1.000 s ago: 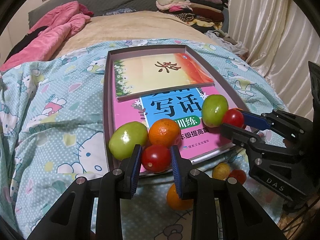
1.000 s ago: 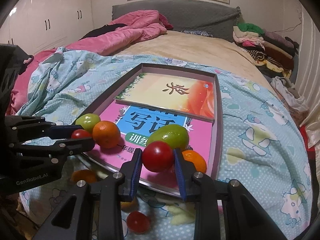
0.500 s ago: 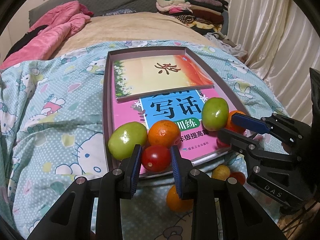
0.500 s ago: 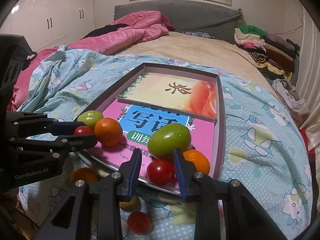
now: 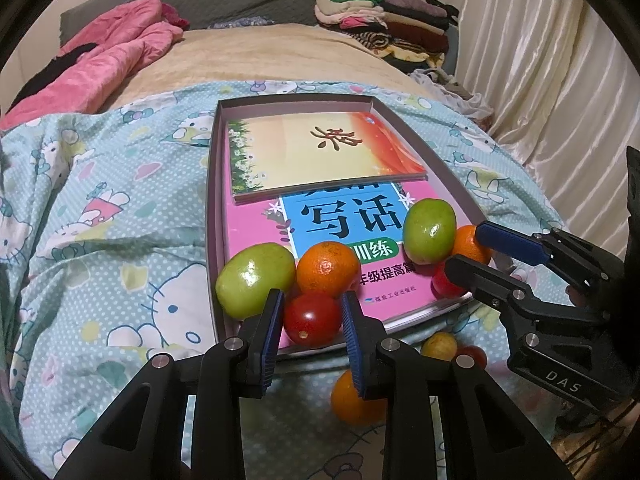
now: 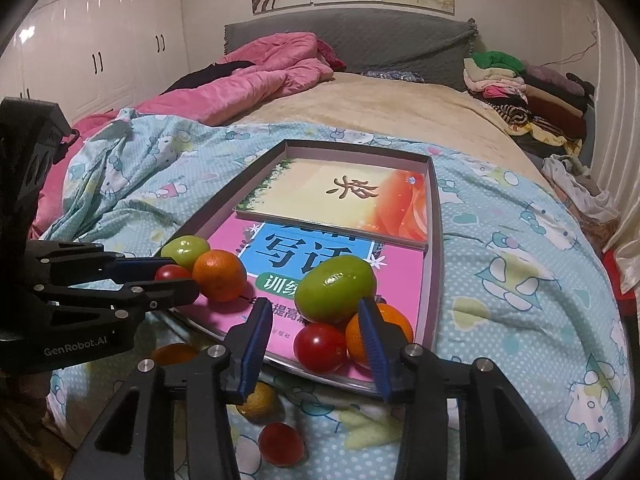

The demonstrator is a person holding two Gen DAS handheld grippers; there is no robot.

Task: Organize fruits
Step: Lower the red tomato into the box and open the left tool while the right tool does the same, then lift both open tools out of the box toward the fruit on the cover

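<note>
A grey tray (image 5: 214,208) holding two books lies on the bed. My left gripper (image 5: 313,320) is shut on a red tomato (image 5: 310,318) at the tray's near left, beside a green fruit (image 5: 254,280) and an orange (image 5: 328,268). My right gripper (image 6: 316,344) is open; a second red tomato (image 6: 320,347) rests between its fingers on the tray, beside a green fruit (image 6: 338,288) and an orange (image 6: 394,330). The right gripper also shows in the left wrist view (image 5: 476,252).
Loose fruit lies on the blue sheet in front of the tray: an orange (image 5: 354,400), a yellow fruit (image 5: 438,346), a red tomato (image 6: 280,442). Pink quilt (image 6: 256,76) at back left, folded clothes (image 6: 520,84) back right, curtain (image 5: 540,60) at right.
My right gripper lowered its tomato onto the tray beside the green fruit and orange, then opened. My left gripper stayed shut on its tomato.
</note>
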